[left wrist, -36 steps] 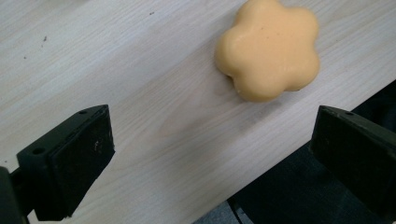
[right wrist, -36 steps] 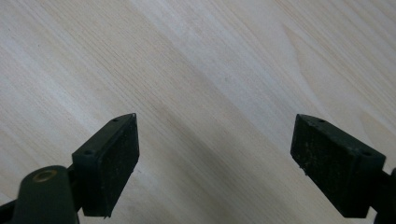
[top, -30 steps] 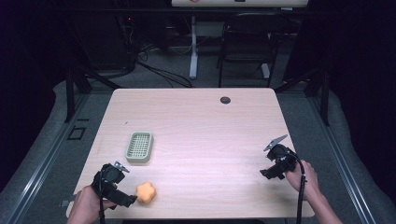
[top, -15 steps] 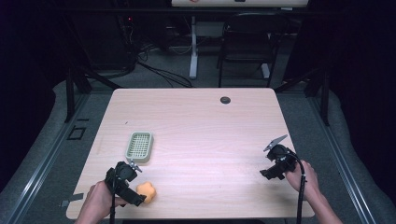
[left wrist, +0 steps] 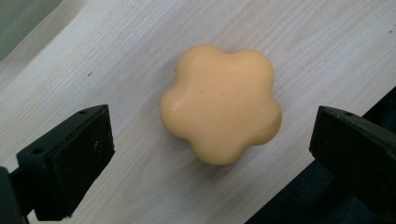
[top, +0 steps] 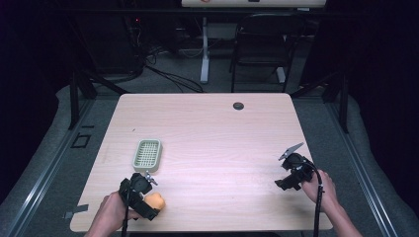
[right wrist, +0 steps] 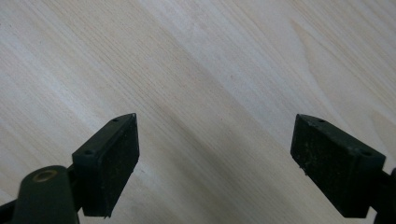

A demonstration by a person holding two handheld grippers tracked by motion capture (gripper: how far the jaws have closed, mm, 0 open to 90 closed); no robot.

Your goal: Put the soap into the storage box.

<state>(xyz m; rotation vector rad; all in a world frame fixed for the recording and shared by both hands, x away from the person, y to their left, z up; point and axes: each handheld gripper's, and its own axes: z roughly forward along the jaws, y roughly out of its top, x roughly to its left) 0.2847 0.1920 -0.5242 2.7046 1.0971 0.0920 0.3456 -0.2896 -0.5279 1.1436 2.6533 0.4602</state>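
Pale wood-grain table (top: pixel 222 143), person seated at its 6 o'clock edge, one handheld gripper in each hand

Orange flower-shaped soap bar, five rounded lobes, waxy (top: pixel 155 201) — lies flat on the table near the front edge, at about 7 o'clock from the table's middle. In the left gripper view the soap (left wrist: pixel 220 103) sits between the two black jaws, with bare wood showing on both sides of it. Close to the table edge; dark floor shows just past it at the lower right of that view

Pale green rectangular soap dish with a slotted grid insert (top: pixel 147 153) — stands at roughly 12 o'clock from the soap, near but apart. Judged to be the destination: the soap lies loose beside an empty dish, so the work in hand reads as a pickup for placing

Left gripper (top: pixel 143 203) — poised over the soap, looking steeply down on it. Jaws spread wide, wider than the soap, neither pad touching it. Holding nothing. Judged: lined up to straddle the soap before closing. Lobed outline means the pads may land on a lobe or in a notch; grip may twist

Right gripper (top: pixel 285 178) — at about 4 o'clock from the table's middle, well apart from soap and dish. In its own view, the right gripper (right wrist: pixel 215 154) has its jaws wide apart over bare wood, nothing between them. Judged to be parked clear while the left hand works
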